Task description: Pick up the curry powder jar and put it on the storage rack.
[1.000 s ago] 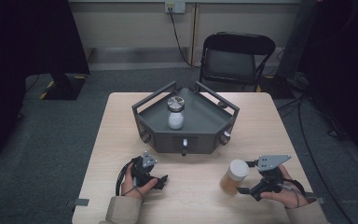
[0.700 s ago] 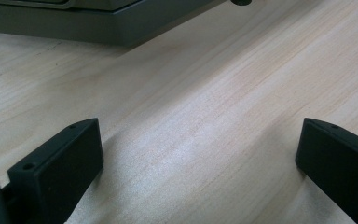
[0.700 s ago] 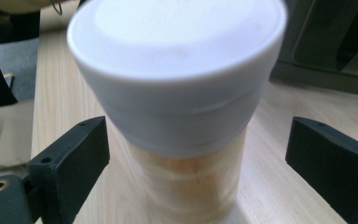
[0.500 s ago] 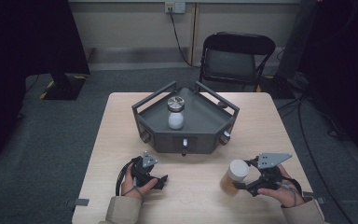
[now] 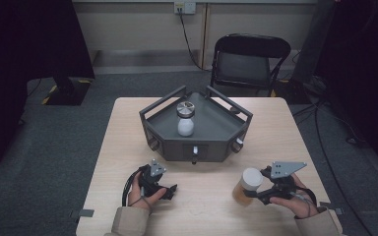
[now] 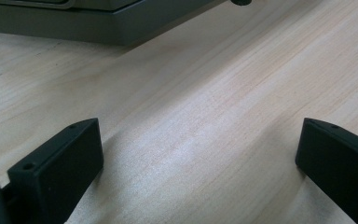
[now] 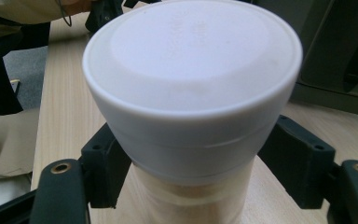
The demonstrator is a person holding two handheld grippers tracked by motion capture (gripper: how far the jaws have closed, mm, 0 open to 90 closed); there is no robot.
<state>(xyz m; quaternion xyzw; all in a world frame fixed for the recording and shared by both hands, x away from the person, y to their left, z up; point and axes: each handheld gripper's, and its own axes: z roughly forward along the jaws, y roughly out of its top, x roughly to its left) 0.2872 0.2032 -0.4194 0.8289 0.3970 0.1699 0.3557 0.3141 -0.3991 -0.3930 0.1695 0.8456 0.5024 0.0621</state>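
Your right gripper (image 5: 252, 191) has just closed on the jar (image 5: 246, 186) – the tray (image 5: 211, 147) stands beyond; your left gripper (image 5: 170, 189) rests wide open.

Table (image 5: 128, 142) bears a tray (image 5: 216, 132) at centre, toward its 12 o'clock edge. A bottle (image 5: 185, 119) stands upright in the tray. At 7 o'clock of the tray, the left gripper (image 5: 170, 189) rests on the table. At 5 o'clock, a jar (image 5: 248, 186) stands between the right gripper's (image 5: 254, 192) jaws. A chair (image 5: 248, 61) stands beyond the table at 12 o'clock.
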